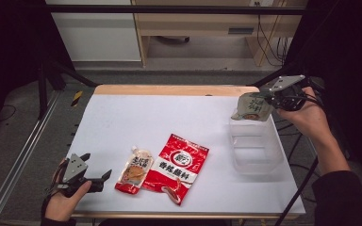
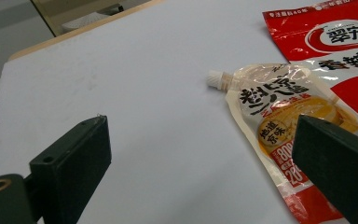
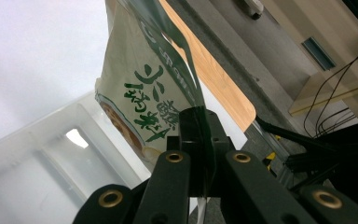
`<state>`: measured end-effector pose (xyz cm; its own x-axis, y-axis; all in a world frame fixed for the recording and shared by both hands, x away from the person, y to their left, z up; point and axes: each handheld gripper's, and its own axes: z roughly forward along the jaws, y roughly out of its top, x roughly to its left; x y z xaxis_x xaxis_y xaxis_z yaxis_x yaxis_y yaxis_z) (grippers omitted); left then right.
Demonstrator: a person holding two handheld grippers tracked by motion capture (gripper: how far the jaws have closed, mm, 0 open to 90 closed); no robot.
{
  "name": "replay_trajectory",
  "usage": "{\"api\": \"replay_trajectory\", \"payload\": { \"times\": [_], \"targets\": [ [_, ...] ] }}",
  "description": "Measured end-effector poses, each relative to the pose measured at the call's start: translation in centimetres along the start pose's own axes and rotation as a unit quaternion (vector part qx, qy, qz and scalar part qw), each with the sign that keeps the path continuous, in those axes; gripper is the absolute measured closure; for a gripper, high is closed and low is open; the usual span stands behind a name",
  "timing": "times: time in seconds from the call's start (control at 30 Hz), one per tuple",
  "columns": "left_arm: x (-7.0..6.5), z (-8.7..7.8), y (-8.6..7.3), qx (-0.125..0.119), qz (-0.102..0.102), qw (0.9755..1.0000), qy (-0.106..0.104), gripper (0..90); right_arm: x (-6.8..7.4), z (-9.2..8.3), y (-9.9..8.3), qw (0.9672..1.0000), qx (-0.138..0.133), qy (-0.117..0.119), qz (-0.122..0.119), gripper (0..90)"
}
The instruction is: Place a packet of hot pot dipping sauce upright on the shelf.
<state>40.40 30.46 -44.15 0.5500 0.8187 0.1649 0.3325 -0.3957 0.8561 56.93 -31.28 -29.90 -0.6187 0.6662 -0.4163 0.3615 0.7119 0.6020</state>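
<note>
High view: right tool, clamped on the green pouch, hangs it over the clear bin's far end; left tool stands apart.

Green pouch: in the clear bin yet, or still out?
Out. The green pouch hangs above the clear bin, pinched by the right gripper; the bin looks empty.

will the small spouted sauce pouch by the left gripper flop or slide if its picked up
The small clear spouted pouch with orange sauce lies flat and wrinkled, so it would probably sag when lifted. Its glossy film looks slippery. The stiff white spout seems the firmer hold.
</note>
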Motion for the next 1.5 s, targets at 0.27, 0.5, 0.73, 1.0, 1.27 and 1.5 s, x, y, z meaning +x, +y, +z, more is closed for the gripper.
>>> {"api": "replay_trajectory", "payload": {
  "times": [0.27, 0.5, 0.73, 1.0, 1.27, 1.5],
  "targets": [
    [-0.1, 0.0, 0.1, -0.001, 0.002, 1.0000, -0.004, 4.6, 0.1, 1.4, -0.6, 0.9999, 0.012, 0.011, 0.005, 90.0],
    [-0.1, 0.0, 0.1, -0.001, 0.002, 1.0000, -0.004, 4.5, 0.3, 2.5, -1.1, 0.9992, 0.027, 0.026, 0.012, 90.0],
    [-0.3, 0.2, 0.1, -0.002, -0.002, 0.9999, -0.012, 3.8, 0.5, 3.6, -1.3, 0.9977, 0.046, 0.048, 0.009, 90.0],
    [-0.2, 0.2, 0.1, -0.002, -0.003, 0.9999, -0.013, 3.8, 0.7, 4.8, -1.5, 0.9971, 0.053, 0.052, 0.014, 90.0],
    [-0.4, 0.2, 0.1, 0.000, 0.000, 0.9999, -0.014, 3.8, 0.4, 5.2, -2.0, 0.9969, 0.051, 0.047, 0.038, 83.1],
    [-0.4, 0.2, 0.1, 0.000, 0.000, 0.9999, -0.014, 3.8, 0.5, 4.9, -1.7, 0.9963, 0.056, 0.014, 0.063, 45.0]
  ]
}}
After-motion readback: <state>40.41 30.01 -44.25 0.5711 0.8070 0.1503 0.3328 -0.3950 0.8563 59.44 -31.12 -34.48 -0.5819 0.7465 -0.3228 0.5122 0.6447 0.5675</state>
